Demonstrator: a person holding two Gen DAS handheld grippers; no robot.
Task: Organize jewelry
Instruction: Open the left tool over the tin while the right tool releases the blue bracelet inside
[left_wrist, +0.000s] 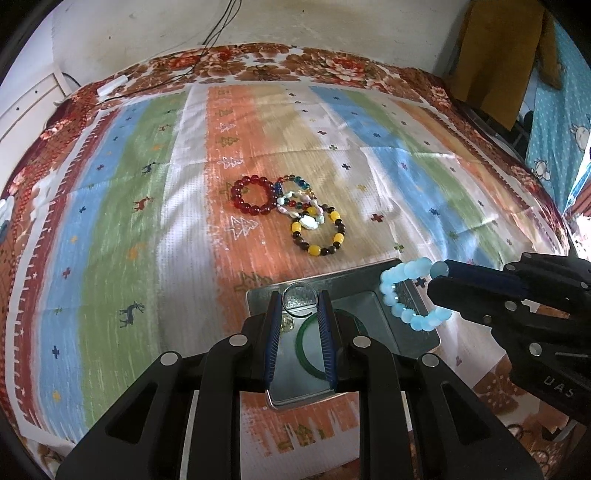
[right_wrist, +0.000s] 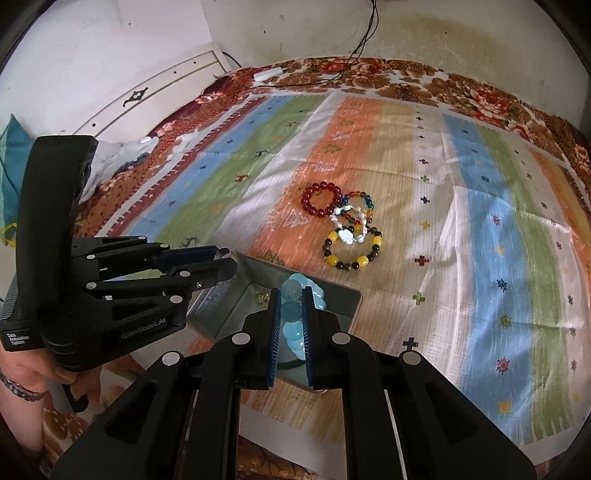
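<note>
Bracelet (left_wrist: 413, 295): pale-blue translucent round beads.

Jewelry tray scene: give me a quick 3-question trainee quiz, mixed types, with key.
1. True or false: the right gripper is shut on the light blue bracelet.
2. Which item already lies in the metal tray? A) red bracelet B) green bangle C) yellow and brown bracelet
3. Fill in: the left gripper holds a thin ____ ring over the tray.

Key: 1 true; 2 B; 3 metal
</note>
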